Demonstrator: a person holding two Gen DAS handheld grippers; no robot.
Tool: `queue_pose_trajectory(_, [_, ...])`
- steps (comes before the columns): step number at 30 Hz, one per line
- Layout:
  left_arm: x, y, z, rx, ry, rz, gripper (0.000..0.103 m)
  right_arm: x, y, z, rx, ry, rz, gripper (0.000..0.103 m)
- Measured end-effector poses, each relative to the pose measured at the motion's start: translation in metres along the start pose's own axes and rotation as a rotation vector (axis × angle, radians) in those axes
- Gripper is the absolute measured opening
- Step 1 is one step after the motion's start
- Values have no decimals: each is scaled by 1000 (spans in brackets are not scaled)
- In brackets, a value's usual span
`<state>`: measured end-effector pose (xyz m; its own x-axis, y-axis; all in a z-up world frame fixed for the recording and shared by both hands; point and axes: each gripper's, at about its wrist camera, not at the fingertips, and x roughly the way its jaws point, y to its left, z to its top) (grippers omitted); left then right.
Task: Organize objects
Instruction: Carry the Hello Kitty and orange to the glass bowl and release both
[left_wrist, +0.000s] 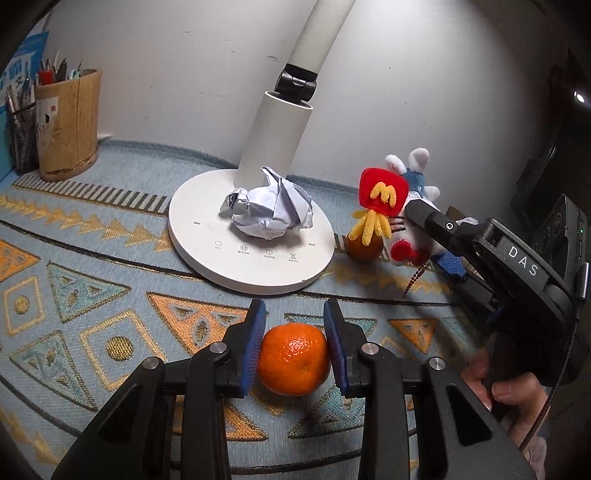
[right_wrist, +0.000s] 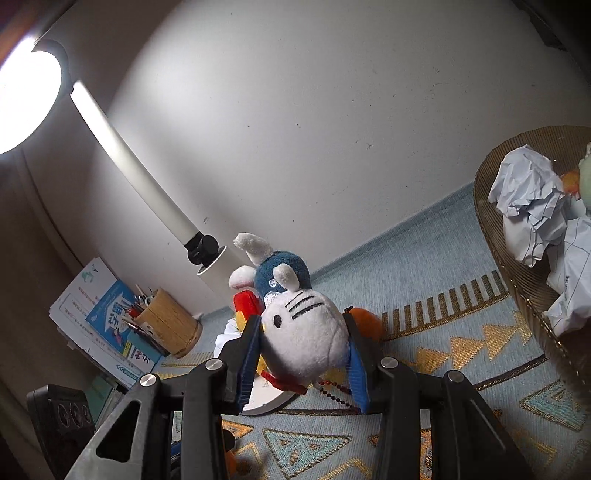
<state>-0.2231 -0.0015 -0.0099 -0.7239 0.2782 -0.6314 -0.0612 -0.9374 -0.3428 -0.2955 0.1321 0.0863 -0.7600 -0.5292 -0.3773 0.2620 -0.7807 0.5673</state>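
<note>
Fingers of the left gripper (left_wrist: 294, 345) clenched an orange (left_wrist: 293, 363); the right gripper (right_wrist: 303, 354) grasped a plush toy (right_wrist: 301, 328), presumably bound for the basket (right_wrist: 517, 295) at right of frame.

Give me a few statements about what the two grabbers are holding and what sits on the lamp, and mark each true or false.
1. The left gripper is shut on an orange. True.
2. The right gripper holds a crumpled paper ball. False: it is shut on a plush toy with a blue cap.
3. A crumpled paper ball lies on the lamp base. True.
4. The basket is empty. False: crumpled papers lie in it.
5. The pen holder stands on the lamp base. False: it stands apart, by the wall.
</note>
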Motion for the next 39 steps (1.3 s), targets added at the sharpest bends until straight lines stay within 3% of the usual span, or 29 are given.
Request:
queue_pose_trajectory(15, [2, 6, 2, -44, 6, -32, 29, -1, 6, -2, 39, 45, 38, 41])
queue_pose_trajectory(17, [-2, 2, 5, -34, -16, -49, 29, -14, 10, 8, 57, 25, 73, 41])
queue_pose_trajectory(19, [-5, -10, 12, 8, -34, -16, 29, -37, 21, 21, 44, -20, 91, 41])
queue_pose_trajectory(23, [-6, -51, 39, 60, -39, -78, 29, -94, 22, 54, 52, -92, 101, 41])
queue_pose_trajectory(25, [-6, -85, 58, 102, -61, -126, 29, -126, 15, 69, 40, -128, 73, 41])
queue_pose_trajectory(30, [14, -169, 106, 162, -81, -281, 29, -195, -20, 91, 10, -202, -97, 41])
queue_pose_trajectory(33, [35, -211, 122, 189, -67, -340, 29, -215, -49, 95, 23, -211, -199, 42])
queue_pose_trajectory(37, [70, -247, 126, 215, -14, -433, 29, -228, -85, 98, 70, -207, -255, 44])
queue_pose_trajectory(38, [80, -253, 126, 219, 11, -427, 31, -230, -93, 97, 67, -200, -287, 49])
queue_pose_trajectory(39, [89, -256, 126, 209, 30, -404, 31, -230, -99, 98, 69, -194, -330, 69])
